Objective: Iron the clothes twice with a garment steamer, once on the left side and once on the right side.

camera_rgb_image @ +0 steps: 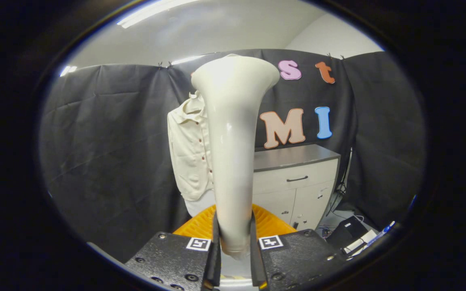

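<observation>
A white garment steamer (233, 153) stands upright between my fingers, its handle narrow at the bottom and its head flaring wide at the top. My gripper (235, 246) is shut on the lower end of that handle, with both fingers pressed against it. Beyond the steamer a cream button-up shirt (188, 153) hangs against the black cloth wall. The steamer hides the shirt's right half. The steamer head is held apart from the shirt, well in front of it.
A white cabinet with a grey top (297, 178) stands to the right of the shirt. An orange ribbed object (200, 224) sits low, just beyond my fingers. Cables and small boxes (354, 238) lie on the floor at the right.
</observation>
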{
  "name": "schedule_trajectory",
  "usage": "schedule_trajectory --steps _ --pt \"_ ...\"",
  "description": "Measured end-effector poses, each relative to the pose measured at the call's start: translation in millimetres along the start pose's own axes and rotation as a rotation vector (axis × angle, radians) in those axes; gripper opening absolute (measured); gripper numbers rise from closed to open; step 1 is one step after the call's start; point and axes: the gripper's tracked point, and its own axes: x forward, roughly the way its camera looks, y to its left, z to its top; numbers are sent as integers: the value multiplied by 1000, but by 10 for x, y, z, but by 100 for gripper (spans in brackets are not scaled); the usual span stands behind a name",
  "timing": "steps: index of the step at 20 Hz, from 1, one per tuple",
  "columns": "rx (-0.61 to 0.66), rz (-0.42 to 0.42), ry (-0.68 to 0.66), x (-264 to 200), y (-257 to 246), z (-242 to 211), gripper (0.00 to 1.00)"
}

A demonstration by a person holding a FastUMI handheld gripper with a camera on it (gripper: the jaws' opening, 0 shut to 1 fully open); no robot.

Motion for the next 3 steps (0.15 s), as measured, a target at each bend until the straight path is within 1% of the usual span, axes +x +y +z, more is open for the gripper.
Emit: schedule_trajectory --steps 3 --pt "-3 -2 4 12 12 -20 29"
